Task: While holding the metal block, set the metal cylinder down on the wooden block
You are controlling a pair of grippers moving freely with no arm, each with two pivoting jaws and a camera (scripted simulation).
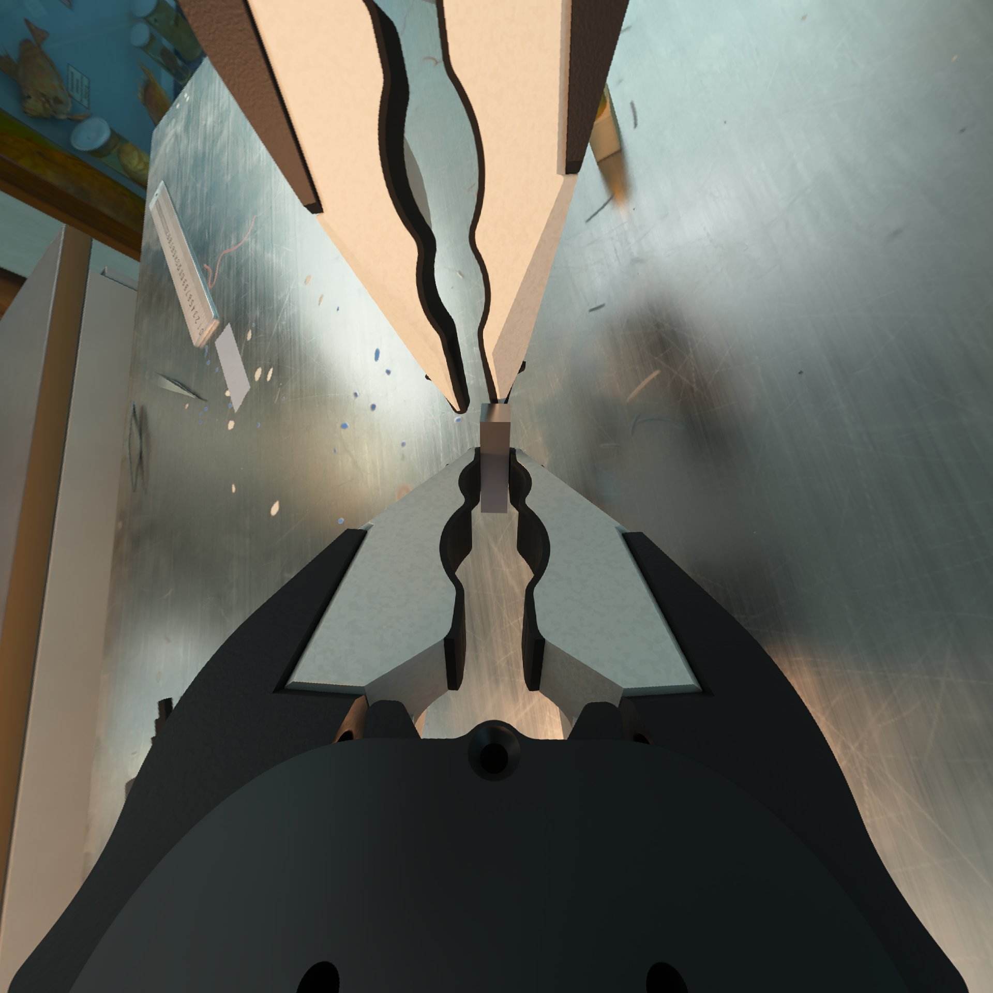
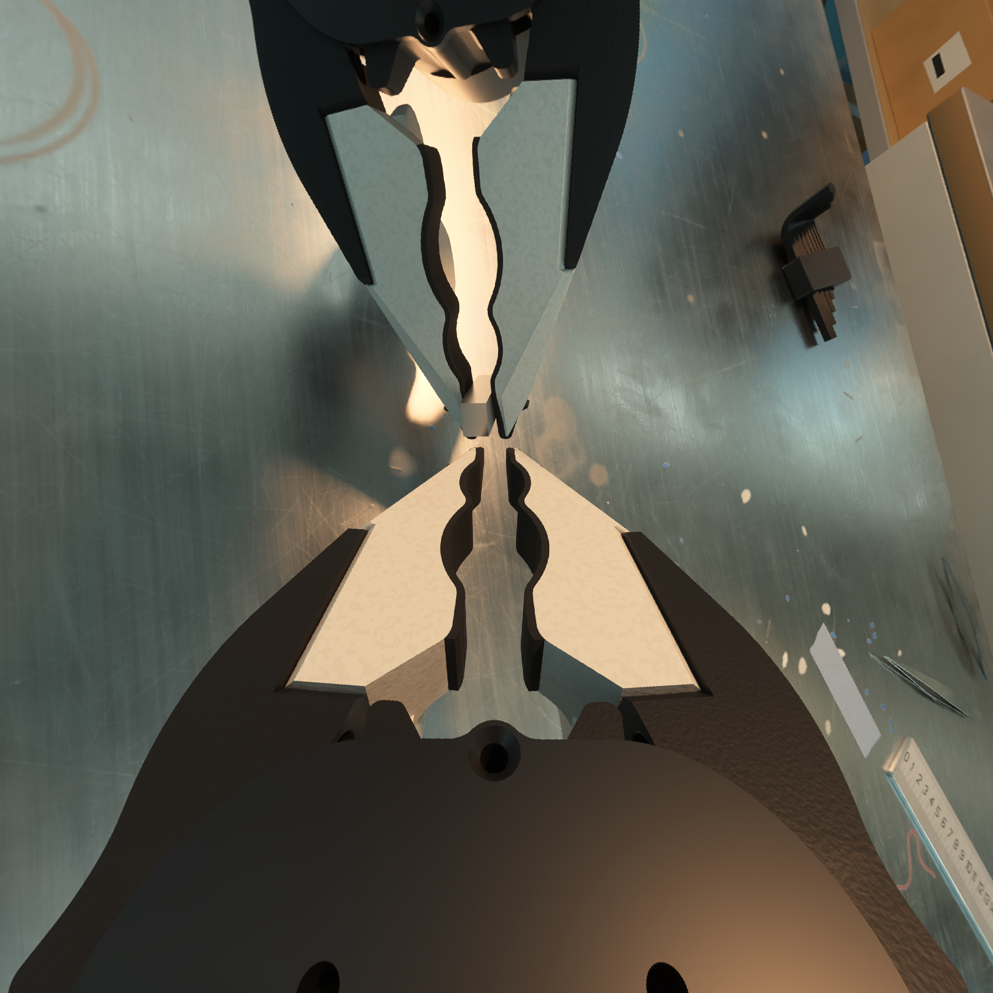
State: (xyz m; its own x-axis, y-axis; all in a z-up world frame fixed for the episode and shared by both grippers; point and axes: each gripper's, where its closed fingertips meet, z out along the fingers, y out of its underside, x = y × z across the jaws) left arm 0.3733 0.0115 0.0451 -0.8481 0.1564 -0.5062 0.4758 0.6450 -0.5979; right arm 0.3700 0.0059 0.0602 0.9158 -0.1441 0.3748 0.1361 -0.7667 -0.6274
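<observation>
My left gripper (image 1: pixel 494 457) is shut on a small grey metal block (image 1: pixel 494 473), held upright between its grey fingertips above the scratched metal table (image 1: pixel 752 376). In the right wrist view the block (image 2: pixel 475 411) shows in the left gripper (image 2: pixel 483 424) coming in from the top. My right gripper (image 2: pixel 494 454), with tan fingers, faces it tip to tip. Its jaws stand a narrow gap apart with nothing between them. It enters the left wrist view (image 1: pixel 481 403) from above. No metal cylinder or wooden block is clearly in view.
A ruler (image 1: pixel 182 263) (image 2: pixel 945 838), a white card (image 1: pixel 232 365) (image 2: pixel 843 693) and tweezers (image 2: pixel 919 685) lie near one table edge. A dark hex key set (image 2: pixel 811 268) lies near pale boxes (image 2: pixel 913 215). A blurred pale and tan object (image 1: pixel 610 145) peeks from behind the right gripper.
</observation>
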